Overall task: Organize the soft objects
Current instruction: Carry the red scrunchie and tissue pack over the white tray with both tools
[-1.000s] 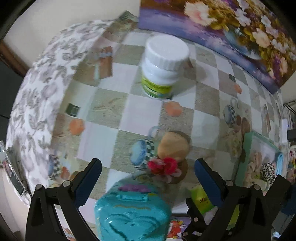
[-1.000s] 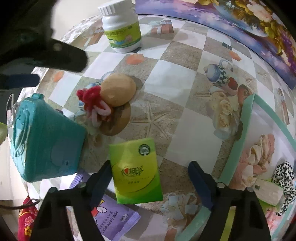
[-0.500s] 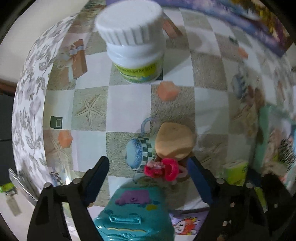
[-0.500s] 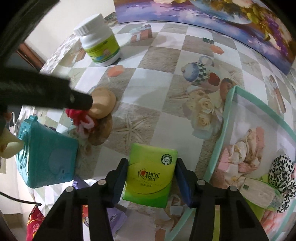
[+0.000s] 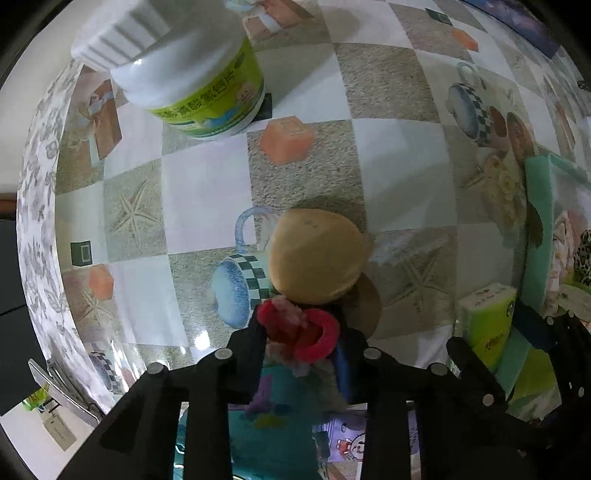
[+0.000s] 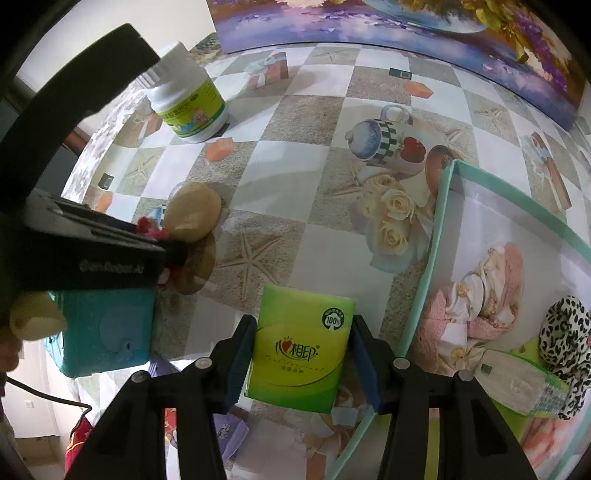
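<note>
My left gripper (image 5: pixel 300 341) is shut on the red-and-pink flower (image 5: pixel 297 328) of a small tan straw hat (image 5: pixel 316 256), which lies on the patterned tablecloth. The hat also shows in the right wrist view (image 6: pixel 192 216), with the left gripper's fingers on its flower. My right gripper (image 6: pixel 303 360) is shut on a green tissue pack (image 6: pixel 301 347), held just left of the teal-rimmed fabric box (image 6: pixel 432 280). The pack shows in the left wrist view (image 5: pixel 487 317) beside the box (image 5: pixel 535 236). The box holds pink cloth (image 6: pixel 476 310) and a leopard-print item (image 6: pixel 565 332).
A white bottle with a green label (image 5: pixel 192 74) stands at the back left, also in the right wrist view (image 6: pixel 186 103). A teal toy case (image 6: pixel 107 332) and a purple wipes pack (image 6: pixel 229 432) lie near the front. A flower painting (image 6: pixel 406 22) leans at the back.
My left gripper moved forward and closed on the hat's flower. My right gripper closed on the green tissue pack and lifted it toward the box.
</note>
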Tool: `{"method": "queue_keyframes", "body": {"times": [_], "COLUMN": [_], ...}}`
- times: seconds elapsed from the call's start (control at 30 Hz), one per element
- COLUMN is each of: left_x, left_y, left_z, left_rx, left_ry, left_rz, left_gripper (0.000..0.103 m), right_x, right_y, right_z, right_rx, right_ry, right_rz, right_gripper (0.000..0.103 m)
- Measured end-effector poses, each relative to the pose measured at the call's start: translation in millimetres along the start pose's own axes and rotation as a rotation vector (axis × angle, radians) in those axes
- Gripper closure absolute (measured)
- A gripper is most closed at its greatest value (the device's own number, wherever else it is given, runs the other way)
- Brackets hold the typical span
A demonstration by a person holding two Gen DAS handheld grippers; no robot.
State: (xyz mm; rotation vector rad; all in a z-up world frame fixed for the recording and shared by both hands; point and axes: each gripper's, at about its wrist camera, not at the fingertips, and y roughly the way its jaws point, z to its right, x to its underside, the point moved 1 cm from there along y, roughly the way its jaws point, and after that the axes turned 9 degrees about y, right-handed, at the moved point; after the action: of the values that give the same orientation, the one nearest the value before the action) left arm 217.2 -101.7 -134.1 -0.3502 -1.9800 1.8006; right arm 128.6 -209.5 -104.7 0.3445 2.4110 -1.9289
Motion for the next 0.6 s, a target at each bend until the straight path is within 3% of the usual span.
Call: {"method": "queue_keyframes", "body": {"times": [0.37,0.6], "left_x": [35,63], "left_y": [-24,-63], "left_z": [-2,3], "left_rx": [0.006,0.058], "left_ry": [-0.075,-0.159], "left_rz": [0.091,0.239], "left_gripper": [0.074,0.074], "right_x": [15,22], "right_y": [1,-19], "right_z": [-9,-3], "right_rx": [-0.034,-0.077], "right_ry": [0.034,0.075], "right_rz": [0.015,0.038], "right_gripper": [0.049,0.050]}}
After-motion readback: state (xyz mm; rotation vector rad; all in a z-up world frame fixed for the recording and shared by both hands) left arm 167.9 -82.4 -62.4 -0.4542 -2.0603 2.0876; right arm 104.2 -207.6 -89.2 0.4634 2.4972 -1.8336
